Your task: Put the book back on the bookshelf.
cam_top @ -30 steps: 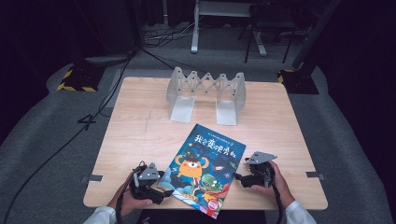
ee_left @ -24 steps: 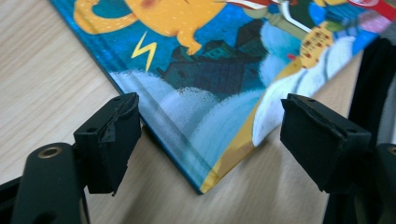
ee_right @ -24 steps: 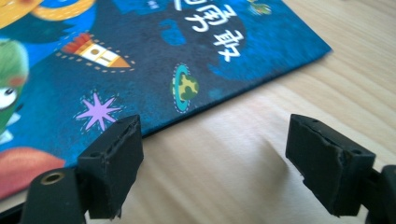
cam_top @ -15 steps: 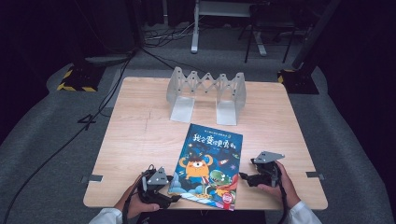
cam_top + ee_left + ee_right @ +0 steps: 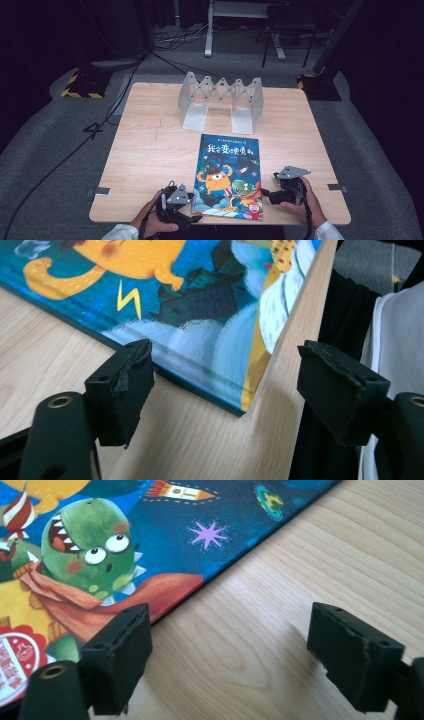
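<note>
A picture book [image 5: 227,175] with a blue cartoon cover lies flat on the wooden table [image 5: 150,150], its near end at the front edge. My left gripper [image 5: 197,217] is open at the book's near left corner. In the left gripper view [image 5: 225,375], one jaw sits over the table beside the book's [image 5: 190,300] edge and the other hangs past the table's front edge. My right gripper [image 5: 265,194] is open beside the book's lower right edge. In the right gripper view [image 5: 230,640], one jaw is over the cover [image 5: 125,540] and the other over bare wood.
A grey folding accordion rack [image 5: 222,100] stands at the back middle of the table. Bare wood lies left and right of the book. Dark floor with cables and stand legs surrounds the table.
The book has swung from tilted to nearly square with the table. My left gripper has moved right along the front edge to the book's corner. The right gripper shifted slightly right.
</note>
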